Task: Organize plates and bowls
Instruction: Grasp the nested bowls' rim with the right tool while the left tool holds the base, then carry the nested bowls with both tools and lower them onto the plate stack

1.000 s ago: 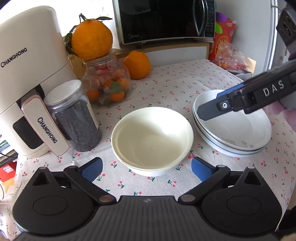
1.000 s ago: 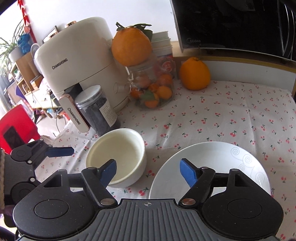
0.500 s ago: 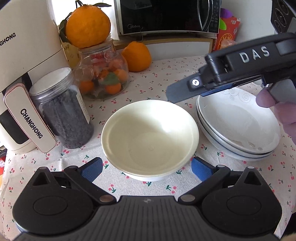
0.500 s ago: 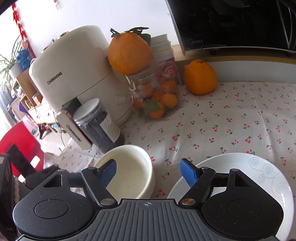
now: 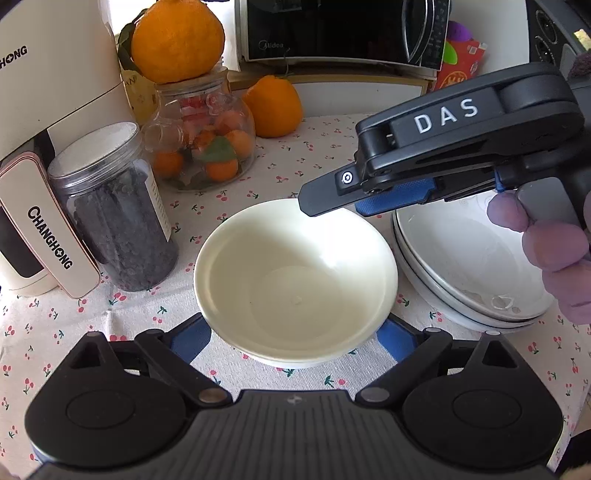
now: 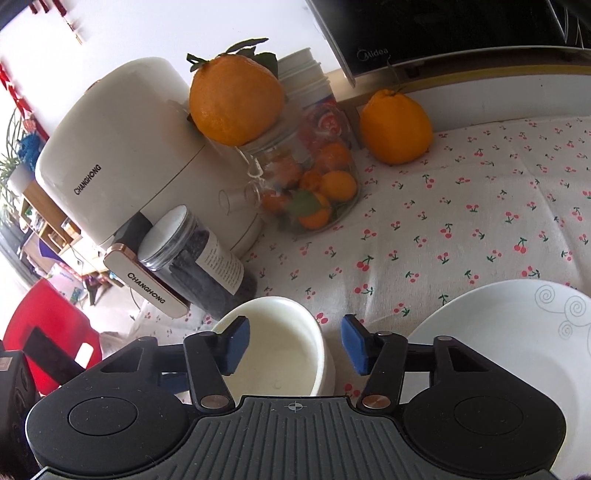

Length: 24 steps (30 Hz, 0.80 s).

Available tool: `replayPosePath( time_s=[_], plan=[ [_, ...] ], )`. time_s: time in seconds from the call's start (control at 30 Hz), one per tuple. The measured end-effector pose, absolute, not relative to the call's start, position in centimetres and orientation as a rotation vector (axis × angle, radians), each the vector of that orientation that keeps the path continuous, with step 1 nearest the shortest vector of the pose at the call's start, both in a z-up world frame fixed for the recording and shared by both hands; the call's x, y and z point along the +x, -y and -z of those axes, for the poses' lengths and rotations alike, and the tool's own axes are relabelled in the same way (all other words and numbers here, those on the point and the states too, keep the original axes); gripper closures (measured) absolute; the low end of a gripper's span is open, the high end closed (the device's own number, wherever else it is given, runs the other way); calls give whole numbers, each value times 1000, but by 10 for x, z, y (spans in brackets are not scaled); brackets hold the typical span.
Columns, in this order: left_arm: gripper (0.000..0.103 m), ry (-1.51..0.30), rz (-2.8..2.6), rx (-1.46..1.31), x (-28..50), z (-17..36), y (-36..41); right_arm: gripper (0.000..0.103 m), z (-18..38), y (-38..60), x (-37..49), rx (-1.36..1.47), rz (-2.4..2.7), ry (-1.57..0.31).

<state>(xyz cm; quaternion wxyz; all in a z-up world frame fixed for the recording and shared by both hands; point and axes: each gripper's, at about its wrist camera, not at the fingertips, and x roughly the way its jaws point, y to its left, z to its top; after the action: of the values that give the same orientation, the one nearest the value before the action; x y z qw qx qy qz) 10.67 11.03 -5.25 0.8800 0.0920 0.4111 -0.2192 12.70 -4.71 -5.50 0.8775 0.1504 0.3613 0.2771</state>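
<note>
A cream bowl point(image 5: 295, 280) stands on the cherry-print tablecloth; it also shows in the right wrist view point(image 6: 284, 343). My left gripper point(image 5: 291, 341) is open, its blue pads on either side of the bowl's near base. A stack of white plates point(image 5: 469, 266) lies just right of the bowl; its top plate shows in the right wrist view point(image 6: 517, 354). My right gripper point(image 6: 293, 345) is open and hovers above the bowl's far rim; in the left wrist view its dark fingers point(image 5: 332, 192) reach in from the right.
A white air fryer point(image 5: 40, 122), a jar of dark contents point(image 5: 114, 214) and a glass jar of small oranges point(image 5: 203, 144) with a large orange point(image 5: 177, 40) on top stand left of the bowl. Another orange point(image 5: 273, 105) and a microwave point(image 5: 343, 31) sit behind.
My left gripper has moved forward, so its pads now flank the bowl. My right gripper has swung left from over the plates to above the bowl and has tilted.
</note>
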Motion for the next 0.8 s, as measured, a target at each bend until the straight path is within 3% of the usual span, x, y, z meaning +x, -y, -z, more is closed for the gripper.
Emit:
replayPosePath(
  time_s=[0.47, 0.8],
  plan=[
    [9, -862, 462, 192, 107, 52, -111, 76, 59, 45, 129, 317, -555, -790],
    [10, -864, 456, 205, 107, 52, -109, 77, 61, 43, 128, 304, -553, -805]
  ],
)
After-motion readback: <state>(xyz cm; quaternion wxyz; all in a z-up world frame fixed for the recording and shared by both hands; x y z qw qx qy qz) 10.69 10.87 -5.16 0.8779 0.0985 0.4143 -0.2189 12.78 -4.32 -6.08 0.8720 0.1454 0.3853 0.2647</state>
